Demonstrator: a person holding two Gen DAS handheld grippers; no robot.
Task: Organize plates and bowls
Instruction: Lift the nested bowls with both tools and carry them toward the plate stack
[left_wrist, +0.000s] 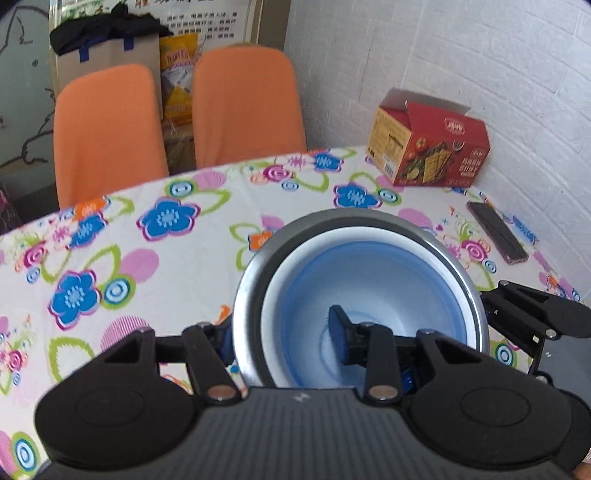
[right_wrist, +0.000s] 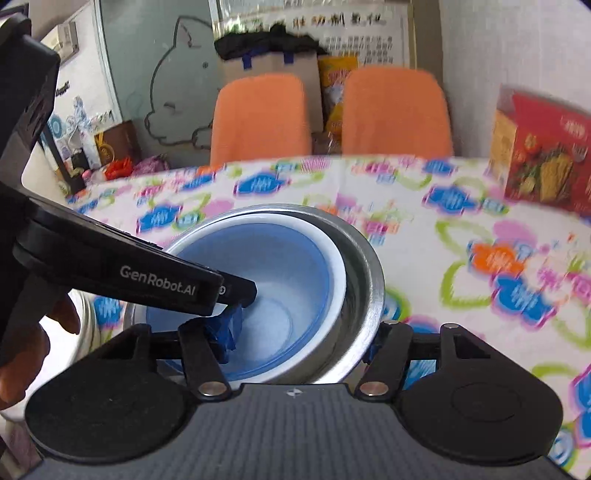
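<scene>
Left wrist view: we hold the nested bowls from both sides, above the table.

Our left gripper is clamped on the near-left rim of the metal bowl, one finger inside the blue bowl nested in it; our right gripper pinches the opposite rim the same way. The stacking looks done, we judge; what remains is carrying the pair across the floral tablecloth and setting it down. No plates are in sight.

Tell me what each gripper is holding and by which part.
Both clamp the nested bowls by the rim: the left gripper at the near left edge of the metal bowl and blue bowl, the right gripper at the right.
</scene>
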